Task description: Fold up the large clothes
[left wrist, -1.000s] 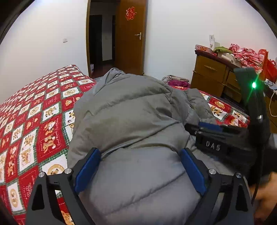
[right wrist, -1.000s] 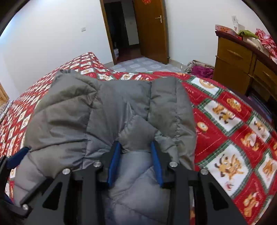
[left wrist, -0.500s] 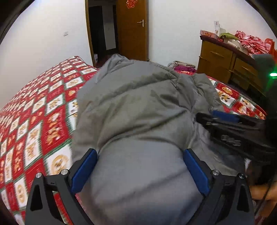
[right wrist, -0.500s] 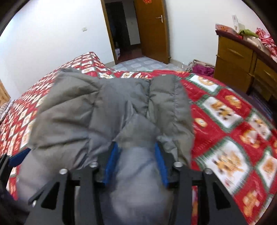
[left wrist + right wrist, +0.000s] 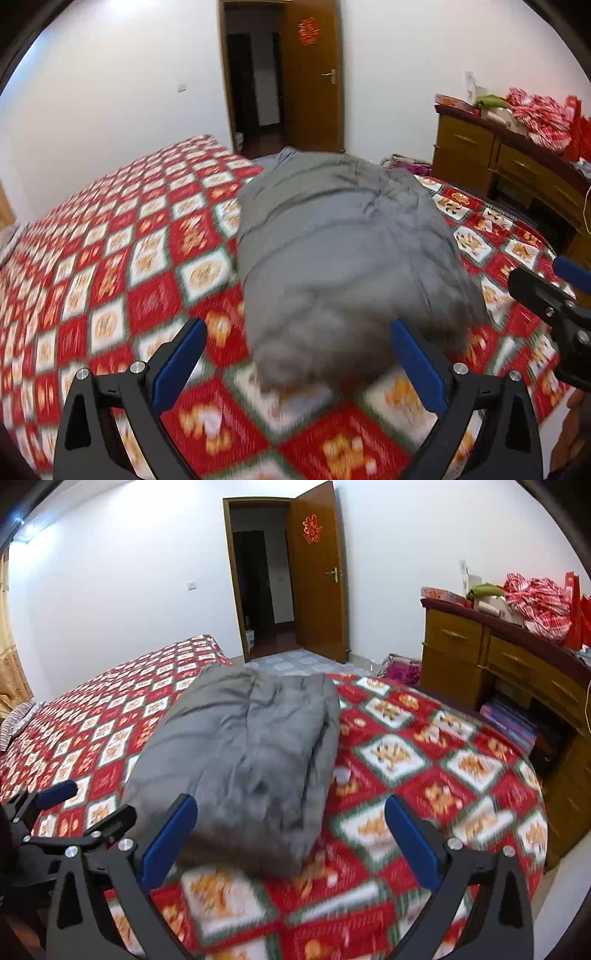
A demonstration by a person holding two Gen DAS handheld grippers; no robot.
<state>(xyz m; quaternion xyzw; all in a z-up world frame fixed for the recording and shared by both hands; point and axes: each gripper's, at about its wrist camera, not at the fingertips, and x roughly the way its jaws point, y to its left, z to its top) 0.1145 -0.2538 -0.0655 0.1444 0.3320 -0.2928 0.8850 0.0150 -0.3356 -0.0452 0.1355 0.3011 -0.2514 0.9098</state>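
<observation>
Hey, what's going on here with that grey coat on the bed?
A person with handheld tongs in each hand is folding a grey puffer jacket on a bed with a red patterned bedspread. The jacket lies in a folded bundle. Both the left tongs and the right tongs are open and hold nothing, hovering at the bundle's near end. The frames are motion-blurred, so contact with the fabric can't be judged.

I see a red patterned bedspread [image 5: 406, 760], an open wooden door [image 5: 317, 572], and a cluttered wooden dresser [image 5: 491, 664] at right.
</observation>
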